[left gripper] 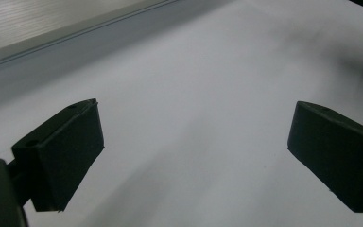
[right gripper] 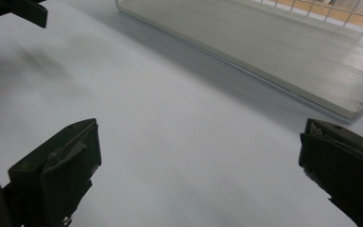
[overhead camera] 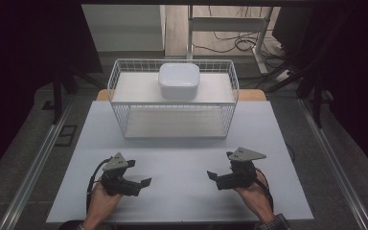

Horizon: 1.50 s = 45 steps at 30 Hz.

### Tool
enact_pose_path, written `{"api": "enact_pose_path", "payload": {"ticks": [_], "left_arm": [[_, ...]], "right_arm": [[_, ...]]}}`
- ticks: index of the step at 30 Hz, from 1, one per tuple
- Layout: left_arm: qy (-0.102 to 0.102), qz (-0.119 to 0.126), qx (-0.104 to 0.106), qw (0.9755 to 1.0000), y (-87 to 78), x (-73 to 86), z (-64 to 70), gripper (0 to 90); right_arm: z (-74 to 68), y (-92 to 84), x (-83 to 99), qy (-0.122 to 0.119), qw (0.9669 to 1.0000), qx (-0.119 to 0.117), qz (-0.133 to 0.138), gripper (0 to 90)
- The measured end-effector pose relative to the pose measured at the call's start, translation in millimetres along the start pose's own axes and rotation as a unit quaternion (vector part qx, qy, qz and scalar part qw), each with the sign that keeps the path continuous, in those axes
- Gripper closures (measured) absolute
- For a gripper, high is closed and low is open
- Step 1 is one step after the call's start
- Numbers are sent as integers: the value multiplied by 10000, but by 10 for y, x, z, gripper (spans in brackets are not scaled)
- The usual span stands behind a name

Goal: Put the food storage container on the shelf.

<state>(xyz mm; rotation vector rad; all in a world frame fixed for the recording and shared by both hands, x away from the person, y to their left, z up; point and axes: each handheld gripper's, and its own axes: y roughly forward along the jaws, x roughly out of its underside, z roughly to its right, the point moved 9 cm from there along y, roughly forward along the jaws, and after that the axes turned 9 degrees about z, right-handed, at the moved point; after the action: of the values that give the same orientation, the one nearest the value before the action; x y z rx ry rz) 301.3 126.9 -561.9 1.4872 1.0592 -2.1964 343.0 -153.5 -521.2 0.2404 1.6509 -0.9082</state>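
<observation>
Near the front edge of the table [overhead camera: 182,191], I hold my left gripper [overhead camera: 141,175] in my left hand [overhead camera: 100,201], toward the front-left corner, its jaws spread wide with nothing between them; in the left gripper view they stand far apart over bare white tabletop [left gripper: 194,142]. My right gripper [overhead camera: 219,174] sits in my right hand [overhead camera: 254,194] toward the front-right corner, likewise gaping and empty, and in the right gripper view its jaws frame plain table surface [right gripper: 170,156]. Both grippers point inward, facing each other across the middle of the front edge, well apart, each topped by a grey three-cornered plate, with a dark cable trailing back toward my wrist. My left gripper also shows at the top-left corner of the right gripper view [right gripper: 9,19]. Farther out, toward the back edge and centred across the table, stands a white wire rack [overhead camera: 172,96] with a pale lower shelf [right gripper: 274,56] and an upper shelf. On the upper shelf rests a white rounded box [overhead camera: 179,80], slightly right of the rack's middle. Beyond the back edge, cables lie on the floor [overhead camera: 230,43] beside a desk frame.
</observation>
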Motion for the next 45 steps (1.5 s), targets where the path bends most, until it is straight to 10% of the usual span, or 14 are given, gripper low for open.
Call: {"api": "enact_pose_path", "payload": {"ticks": [45], "left_arm": [[-329, 48, -896, 9954, -766, 442, -386, 35]], "right_arm": [[398, -779, 604, 336, 9941, 1018, -192, 0]]}}
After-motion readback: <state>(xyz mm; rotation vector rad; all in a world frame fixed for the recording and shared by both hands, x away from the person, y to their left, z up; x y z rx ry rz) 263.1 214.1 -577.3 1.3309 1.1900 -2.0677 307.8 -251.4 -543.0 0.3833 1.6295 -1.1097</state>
